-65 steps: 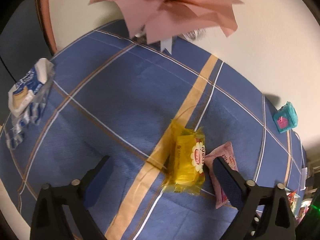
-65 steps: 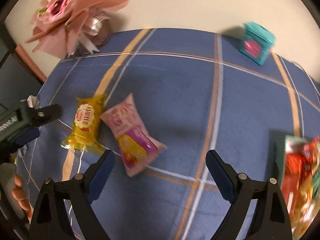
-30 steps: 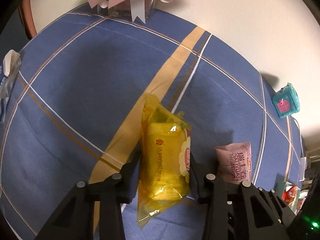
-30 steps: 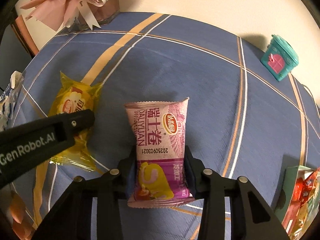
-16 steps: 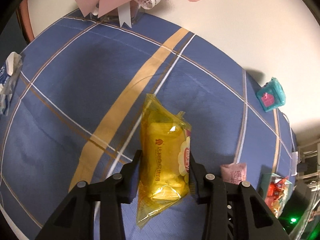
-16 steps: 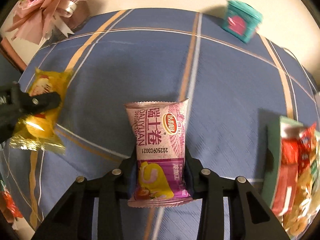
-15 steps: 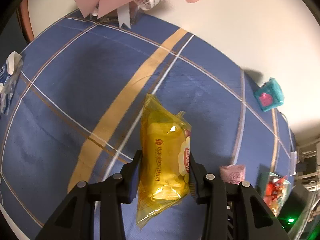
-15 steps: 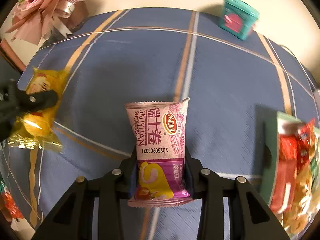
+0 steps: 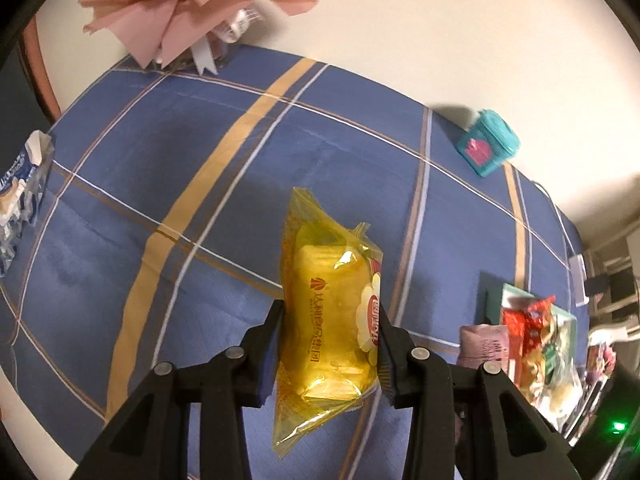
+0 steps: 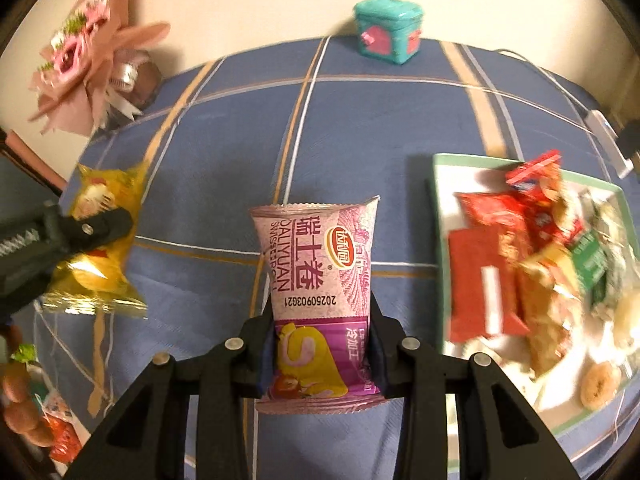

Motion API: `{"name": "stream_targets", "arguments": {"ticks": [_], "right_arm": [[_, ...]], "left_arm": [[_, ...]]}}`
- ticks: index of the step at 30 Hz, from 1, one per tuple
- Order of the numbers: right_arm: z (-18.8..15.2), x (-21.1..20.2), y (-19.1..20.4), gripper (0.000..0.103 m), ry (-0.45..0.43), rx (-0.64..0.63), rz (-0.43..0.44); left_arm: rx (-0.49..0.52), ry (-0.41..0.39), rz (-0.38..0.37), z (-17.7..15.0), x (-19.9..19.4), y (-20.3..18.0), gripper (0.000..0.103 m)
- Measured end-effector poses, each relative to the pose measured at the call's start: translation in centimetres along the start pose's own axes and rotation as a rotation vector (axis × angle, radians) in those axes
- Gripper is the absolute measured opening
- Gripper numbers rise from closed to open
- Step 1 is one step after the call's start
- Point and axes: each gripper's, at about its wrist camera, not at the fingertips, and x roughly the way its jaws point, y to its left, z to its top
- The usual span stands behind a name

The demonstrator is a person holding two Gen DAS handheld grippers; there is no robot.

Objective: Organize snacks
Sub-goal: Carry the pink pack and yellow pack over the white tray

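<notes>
- Yellow and shiny, the yellow snack pack (image 9: 330, 320) sits squeezed between the two black fingers of the left gripper (image 9: 331, 338). The gripper is closed on its lower half, and the pack's long side points away from the gripper, up over the table.
- Pink and purple, the pink snack pack (image 10: 318, 292) is pinched the same way in the right gripper (image 10: 320, 350). It stands straight up out of the fingers, with its crimped top edge farthest from the gripper.
- Both packs are up in the air, not lying on the blue checked cloth (image 9: 160, 168) on the table.
- Next to the right gripper, just off to its right side, is the green-rimmed tray (image 10: 438, 184). It already holds a heap of red, orange and green snacks (image 10: 520, 248).
- I think the right hand is the nearer one to the tray, so the pink pack only needs a short trip sideways. From the left wrist view the tray (image 9: 494, 294) is off at the right edge, so the yellow pack has farther to go.
- In the right wrist view the yellow pack (image 10: 96, 248) shows at the left, held by the other gripper.
- Farther back, a small teal box (image 10: 388, 30) sits by the wall.
- A pink paper flower bunch (image 10: 86, 68) stands in the far left corner.
- A blue and white packet (image 9: 22, 192) lies at the left edge of the table.
</notes>
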Motion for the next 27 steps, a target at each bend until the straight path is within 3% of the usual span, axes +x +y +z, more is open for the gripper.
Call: {"name": "stream_targets", "arguments": {"ticks": [10, 27], "right_arm": [[-2.0, -5.1, -2.8, 0.039, -0.076, 0.029, 0.005], [-3.1, -9.4, -13.1, 0.039, -0.132, 0.220, -0.016]], "left_arm": [[0.066, -0.043, -0.056, -2.6, -2.8, -5.4, 0.043], [0.252, -0.033, -0.075, -7.1, -3.1, -15.6, 0.043]]}}
